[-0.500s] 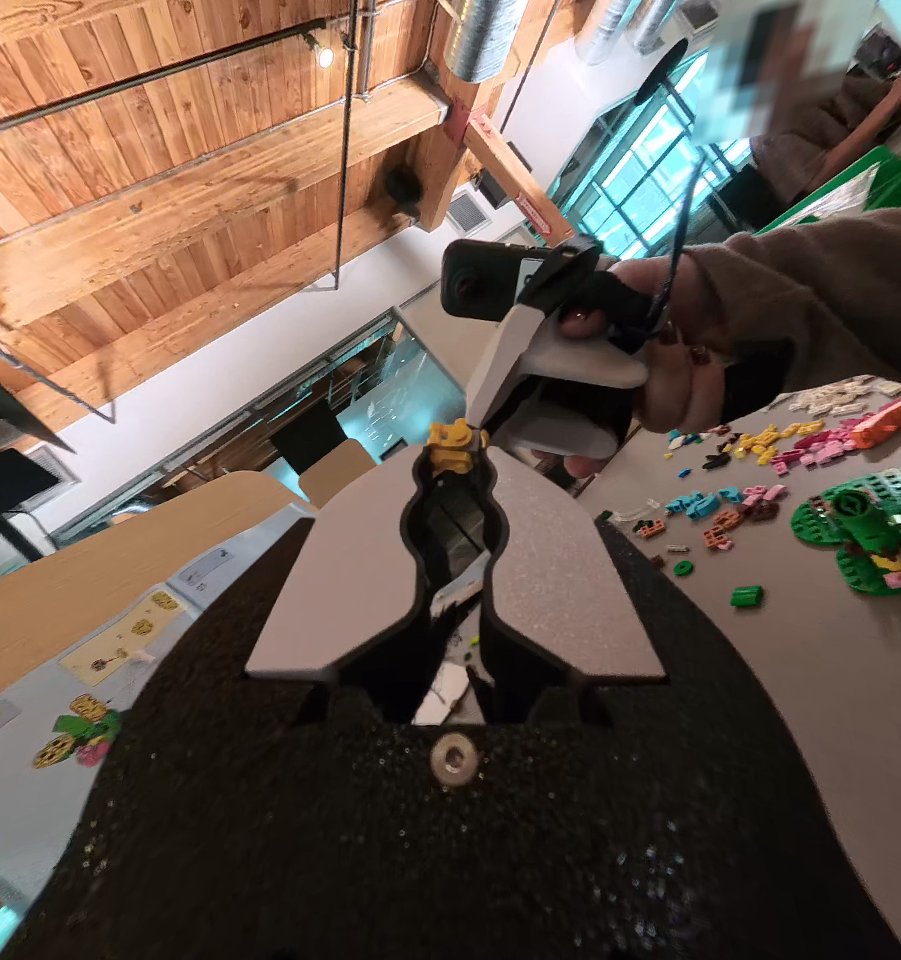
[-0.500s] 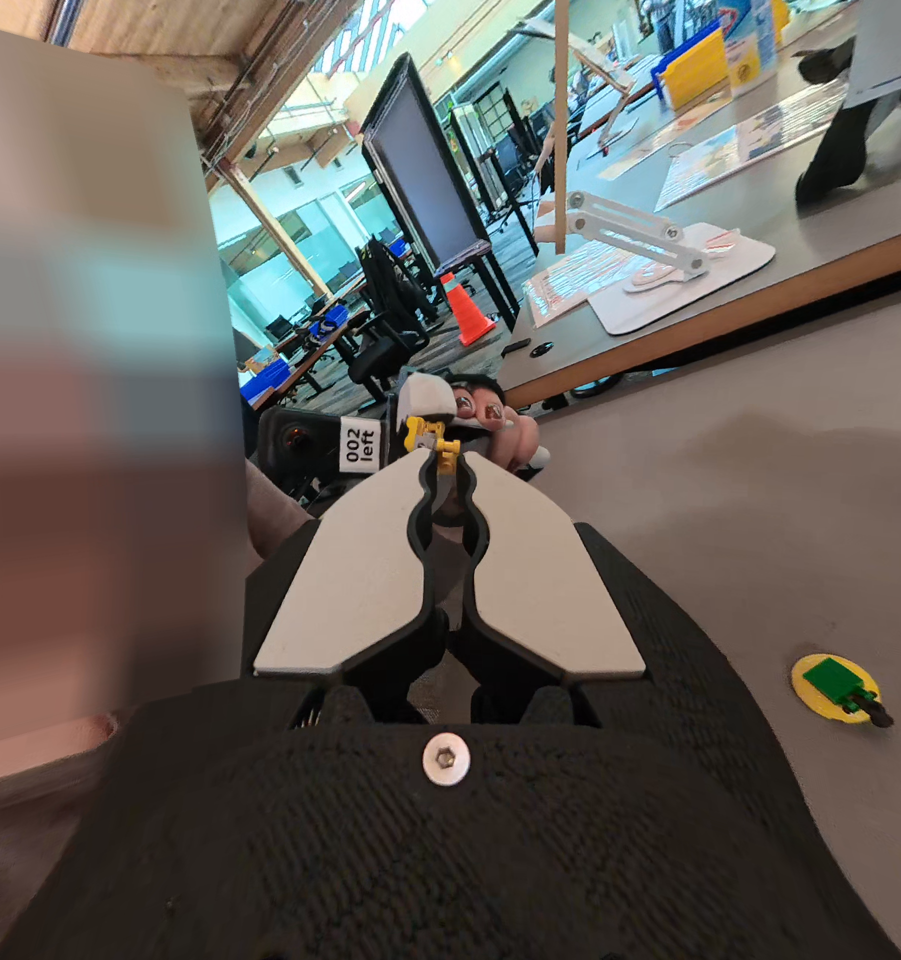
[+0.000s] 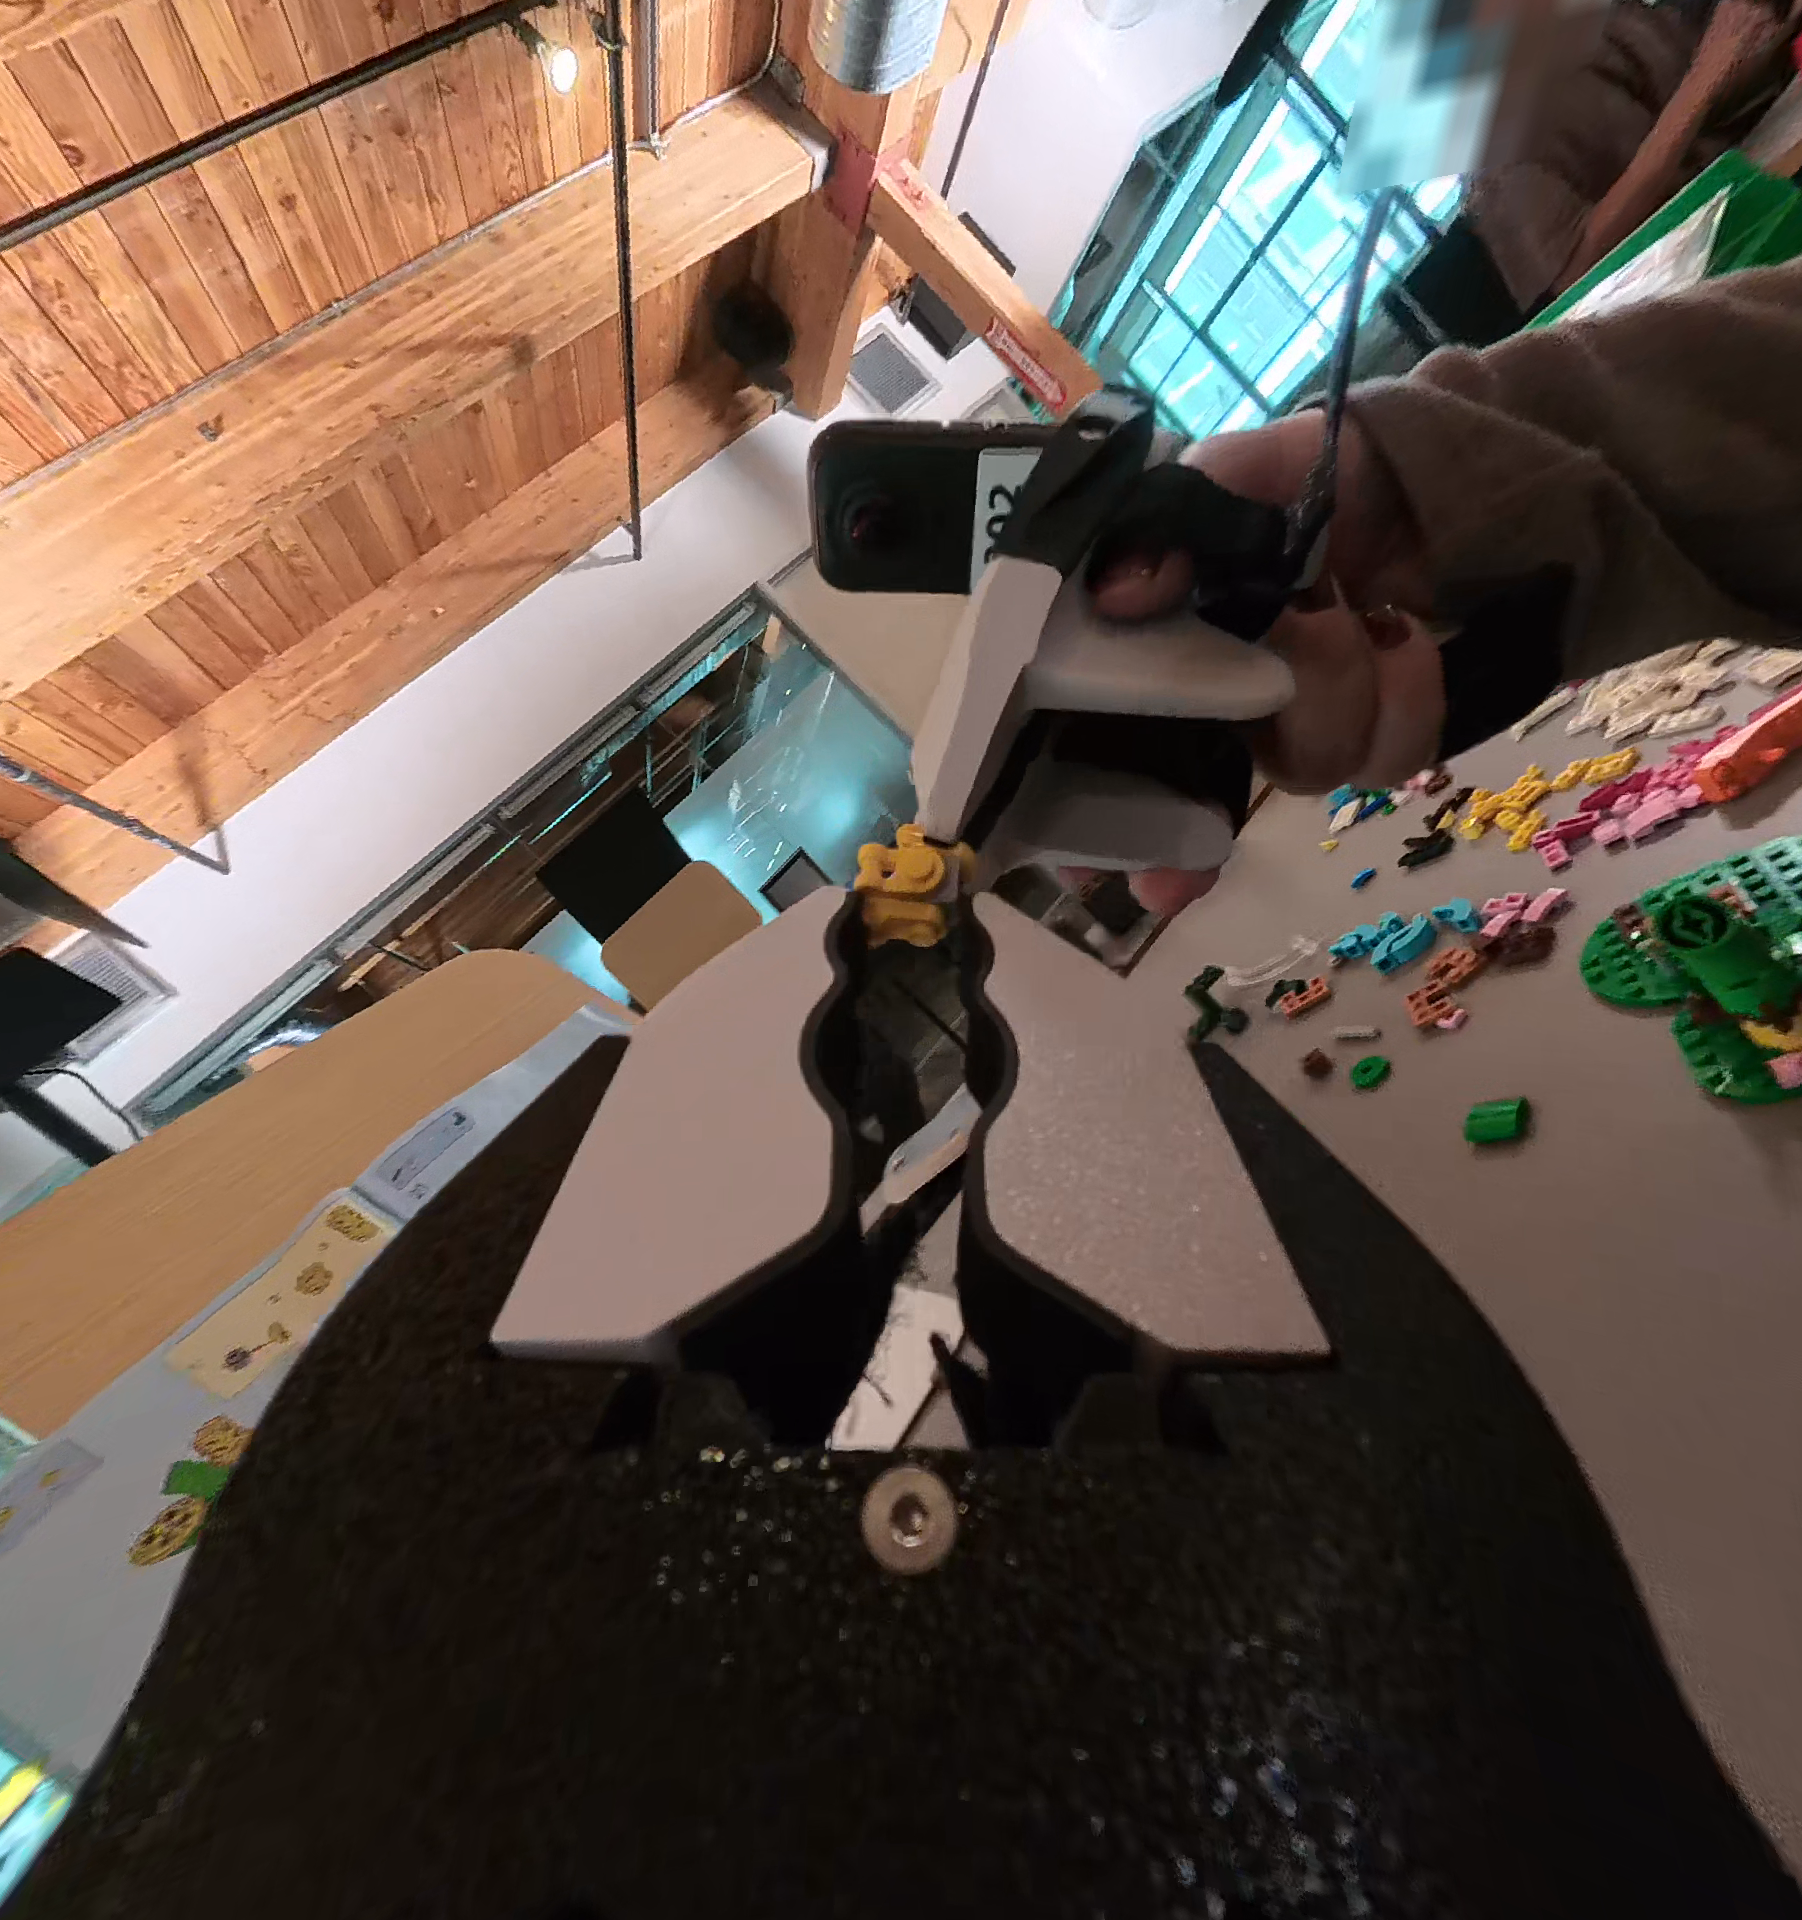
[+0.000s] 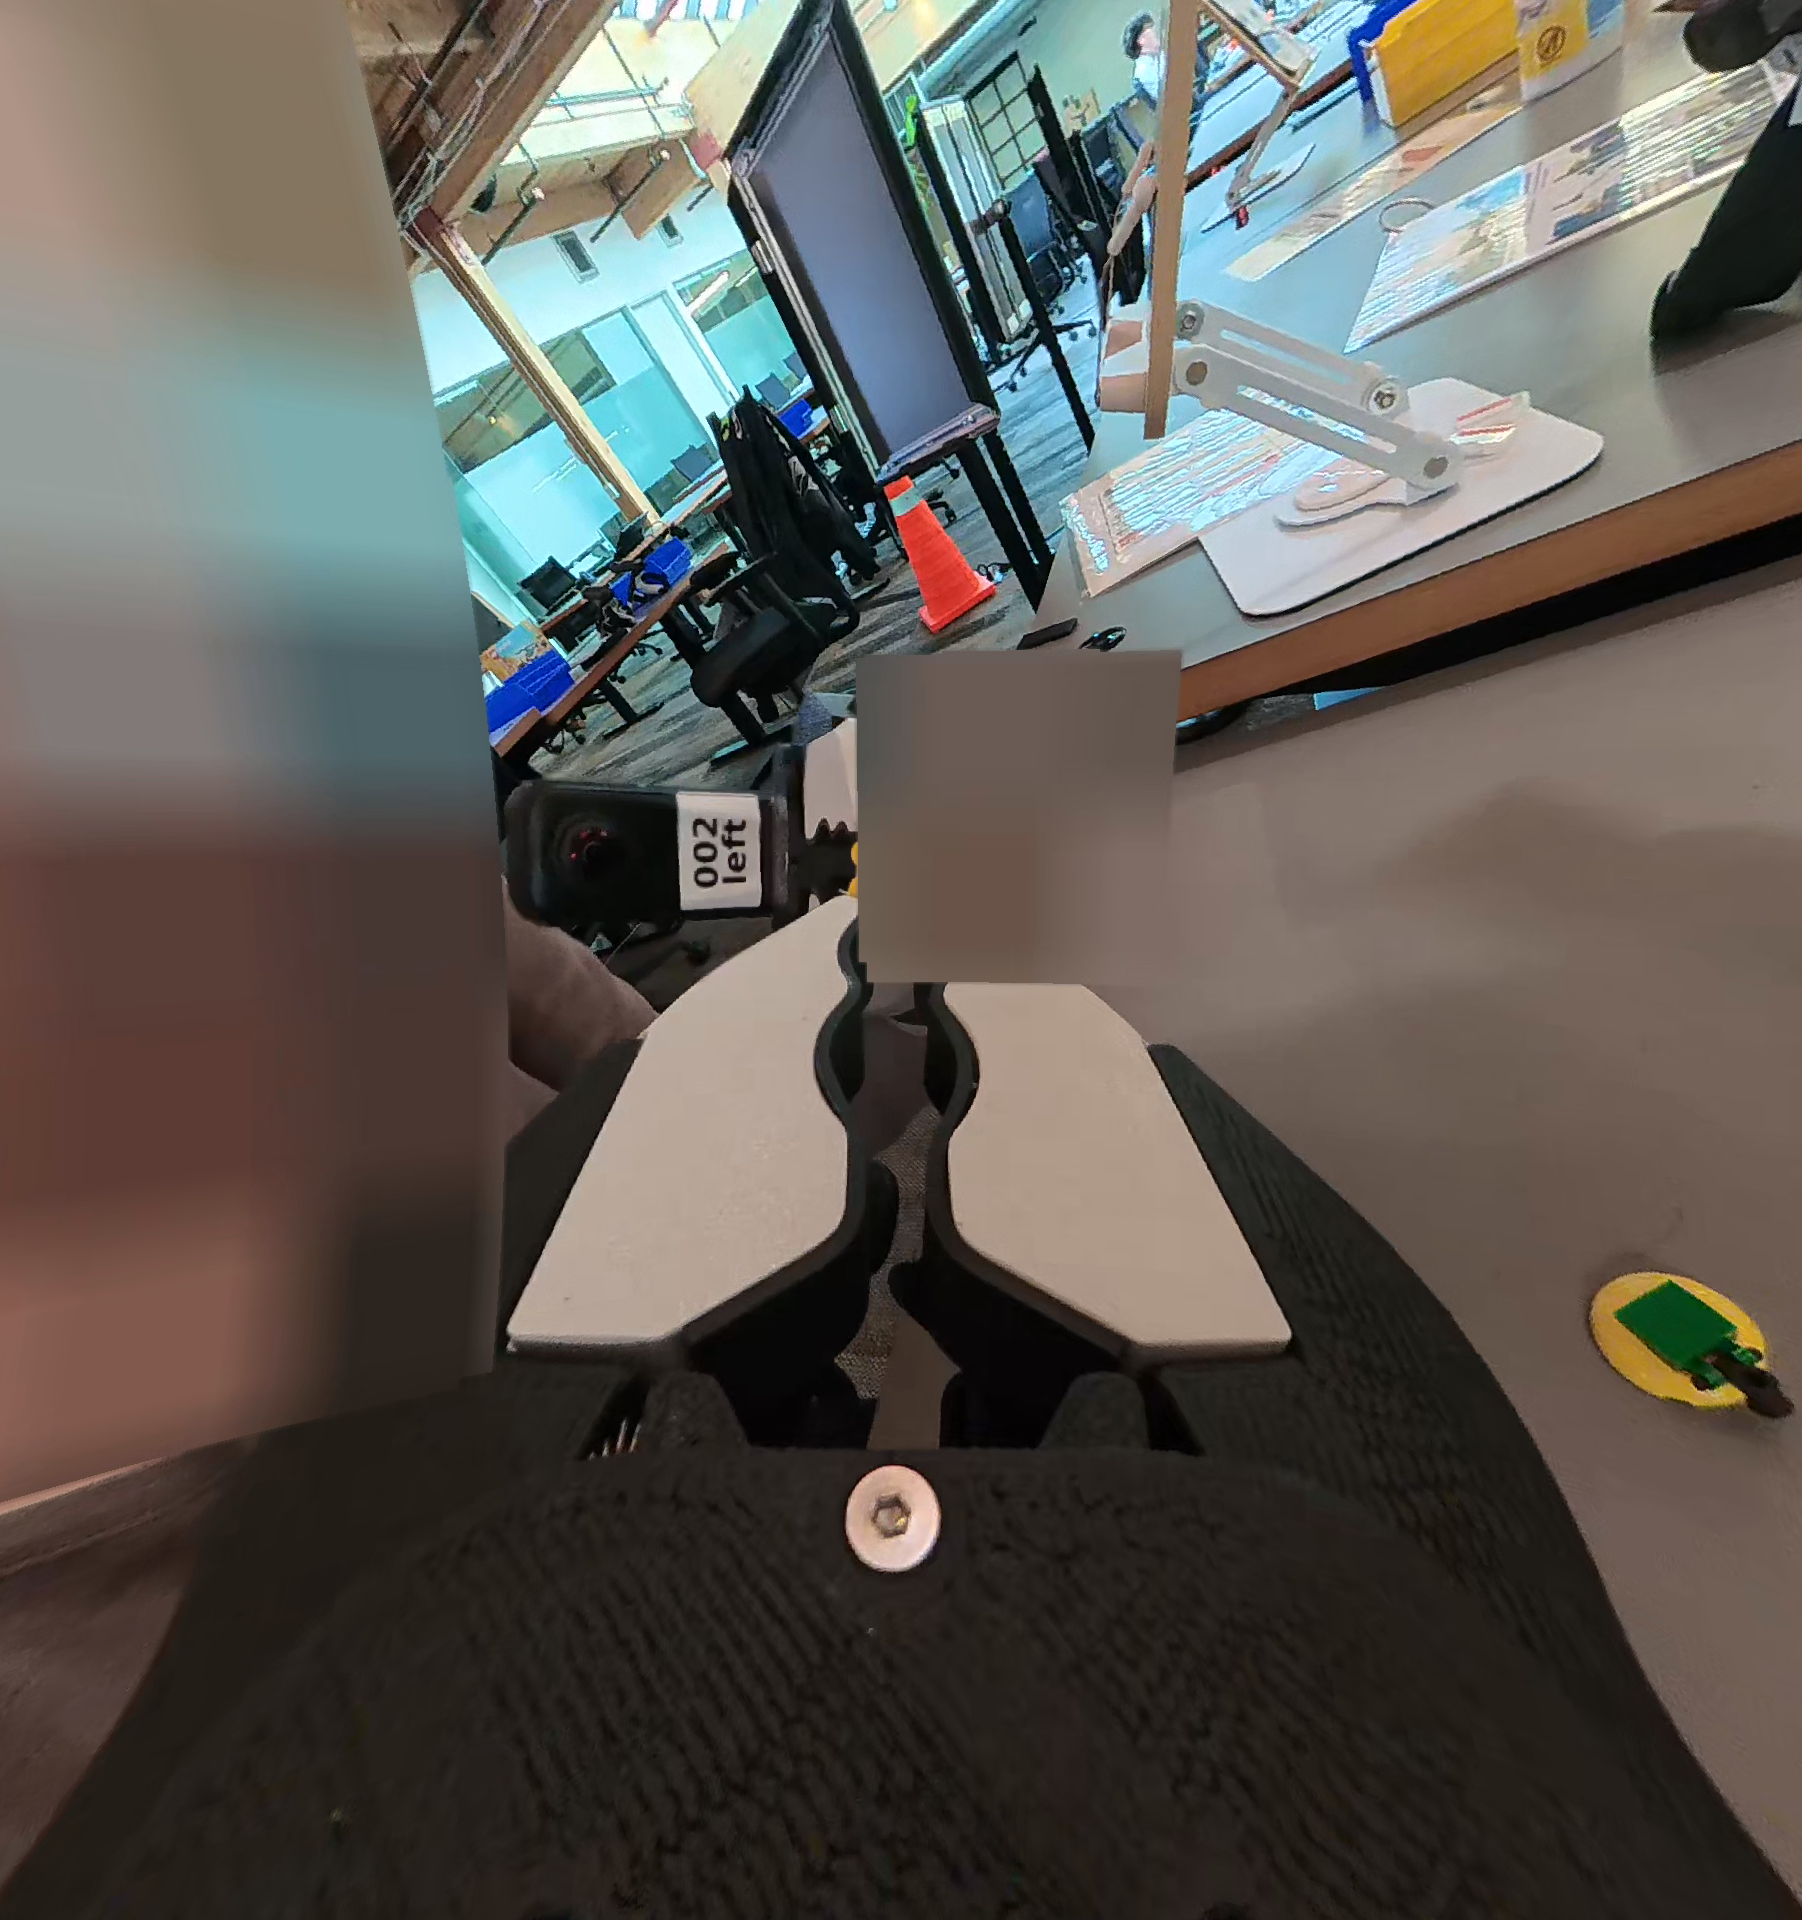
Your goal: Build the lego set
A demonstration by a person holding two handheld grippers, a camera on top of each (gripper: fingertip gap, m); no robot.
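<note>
Grey table [image 3: 1499, 1299], left tongs [image 3: 912, 914] pinching yellow piece [image 3: 902, 883], right tongs [image 3: 954, 821] tips mosaic-hidden, grip unclear

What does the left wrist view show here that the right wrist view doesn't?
Left wrist only: the yellow piece pinched at the left gripper tips, with the right gripper meeting it, loose bricks and the green build. Right wrist only: a yellow disc carrying a green piece. Both: the grey table.
</note>
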